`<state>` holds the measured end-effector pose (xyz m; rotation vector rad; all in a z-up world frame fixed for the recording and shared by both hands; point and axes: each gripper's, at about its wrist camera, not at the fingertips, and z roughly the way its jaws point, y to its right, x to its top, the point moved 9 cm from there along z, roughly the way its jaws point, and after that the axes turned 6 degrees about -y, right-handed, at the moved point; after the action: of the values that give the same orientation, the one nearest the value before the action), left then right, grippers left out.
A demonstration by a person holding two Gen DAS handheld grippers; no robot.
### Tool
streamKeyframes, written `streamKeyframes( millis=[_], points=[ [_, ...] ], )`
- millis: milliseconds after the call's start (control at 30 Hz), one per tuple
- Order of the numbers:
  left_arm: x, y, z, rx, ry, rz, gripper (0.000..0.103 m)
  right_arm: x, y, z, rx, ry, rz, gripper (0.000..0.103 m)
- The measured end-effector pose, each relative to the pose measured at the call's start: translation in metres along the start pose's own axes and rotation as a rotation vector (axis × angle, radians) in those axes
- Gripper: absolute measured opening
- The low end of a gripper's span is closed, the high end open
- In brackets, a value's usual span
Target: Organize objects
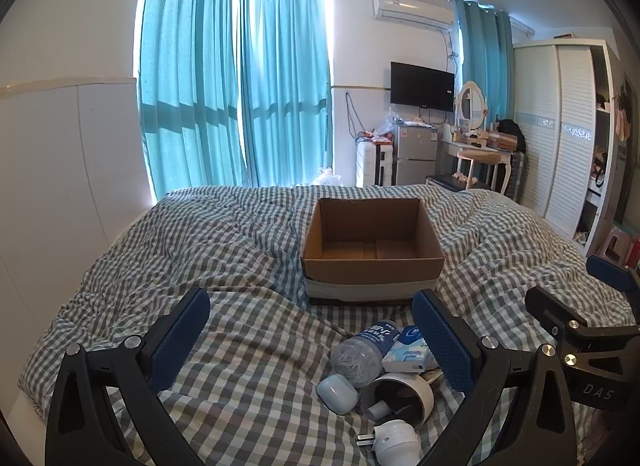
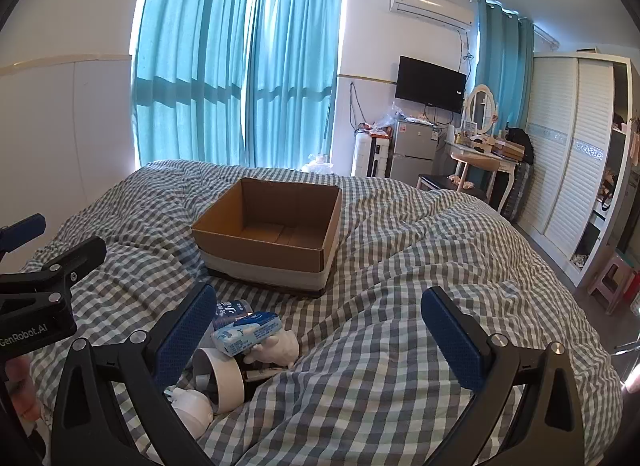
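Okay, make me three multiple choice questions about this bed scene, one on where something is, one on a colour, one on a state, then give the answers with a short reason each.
1. Where does the cardboard box sit compared with the pile of small items?
A. Farther up the bed, beyond the pile
B. On the floor
C. Under the pile

2. What colour is the curtain?
A. Red
B. Teal blue
C. Yellow

3. What is the state of the left claw?
A. Shut on the water bottle
B. Open, holding nothing
C. Shut on the box

Answers:
1 A: the box rests on the checked blanket beyond the water bottle and tissue pack.
2 B: the drapes over the window are teal.
3 B: its fingers stand wide apart with only bedding and loose items between them.
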<state>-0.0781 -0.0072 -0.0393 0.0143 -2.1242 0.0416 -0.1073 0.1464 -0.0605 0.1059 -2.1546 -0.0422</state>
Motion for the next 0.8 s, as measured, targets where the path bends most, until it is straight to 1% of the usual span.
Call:
streamKeyframes(
  millis=[267, 600, 800],
  points=[
    [-0.0019, 0.0007, 0.001, -0.012, -0.003, -0.002, 0.103, 0.0018, -0.0015, -0.0019, 0.002, 0.001, -0.001, 0.103],
    [-0.0029, 0.0, 0.0013, -0.009, 0.001, -0.004, 0.103, 0.0018, -0.0004, -0.0017, 0.0, 0.001, -0.001, 0.103],
    [-0.0034, -0.0015, 0.0007, -0.007, 0.007, -0.011, 0.103, 0.0044, 0.0015, -0.0046, -0.002, 0.02, 0.009, 0.103]
  ],
)
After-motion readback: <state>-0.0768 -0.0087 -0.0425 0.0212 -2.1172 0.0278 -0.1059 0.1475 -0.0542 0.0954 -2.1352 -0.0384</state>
